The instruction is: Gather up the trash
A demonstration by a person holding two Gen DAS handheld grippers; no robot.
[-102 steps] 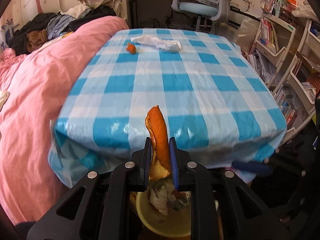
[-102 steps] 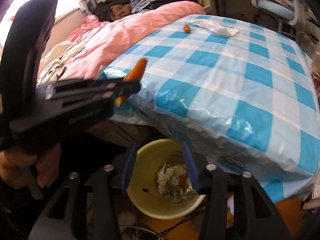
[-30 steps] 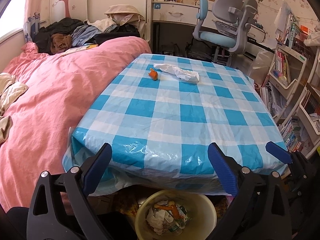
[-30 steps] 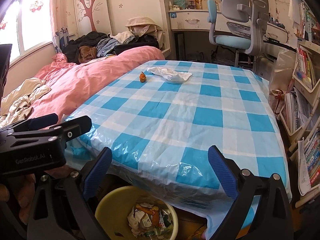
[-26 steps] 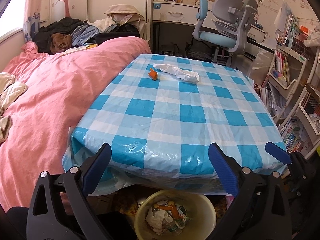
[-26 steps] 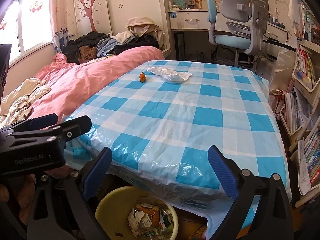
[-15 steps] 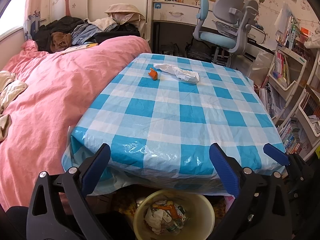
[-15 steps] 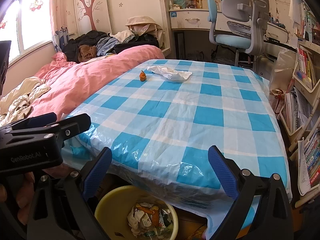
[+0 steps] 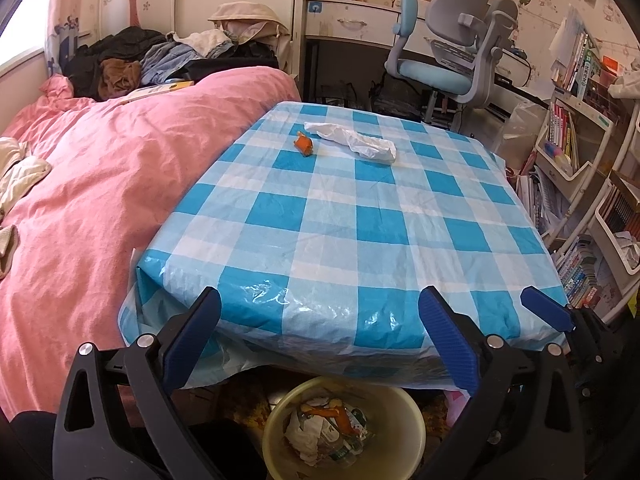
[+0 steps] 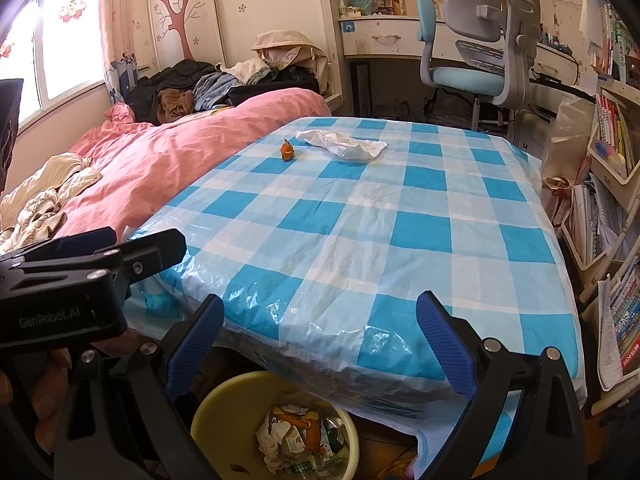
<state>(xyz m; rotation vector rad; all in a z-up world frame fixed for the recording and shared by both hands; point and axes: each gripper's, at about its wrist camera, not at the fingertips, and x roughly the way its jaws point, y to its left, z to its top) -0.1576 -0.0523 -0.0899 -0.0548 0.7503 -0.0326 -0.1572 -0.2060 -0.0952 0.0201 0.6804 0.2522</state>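
At the far end of the table (image 9: 360,216), on its blue-and-white checked plastic cloth, two pieces of trash remain: a small orange peel scrap (image 9: 304,144) and a crumpled white plastic wrapper (image 9: 352,142). They lie just beside each other without clearly touching, the peel toward the bed (image 9: 100,184) side, the wrapper toward the desk chair (image 10: 476,40).

The left gripper (image 9: 320,334) hangs over the near table edge with its jaws spread wide and nothing between them. The right gripper (image 10: 320,336) is likewise spread wide and empty. Both are well apart from the remaining trash. Below the near edge stands a yellow bin (image 10: 216,412), already holding paper, wrappers and orange peel.

Handling, as judged: the wrapper looks very light, soft and thin. It should collapse under a pinch and may slide on the glossy cloth, so a grip across its bunched middle seems safest. Its long axis runs slantwise across the table, one end nearer the far edge and the peel, the other nearer the viewer and the bookshelf (image 9: 576,152) side.

The peel scrap appears light, fairly stiff and curled, standing slightly off the cloth. It is too small to give a clear long axis. A pinch across its raised edge seems suitable. The cloth itself could be caught and dragged if the fingers close too low.
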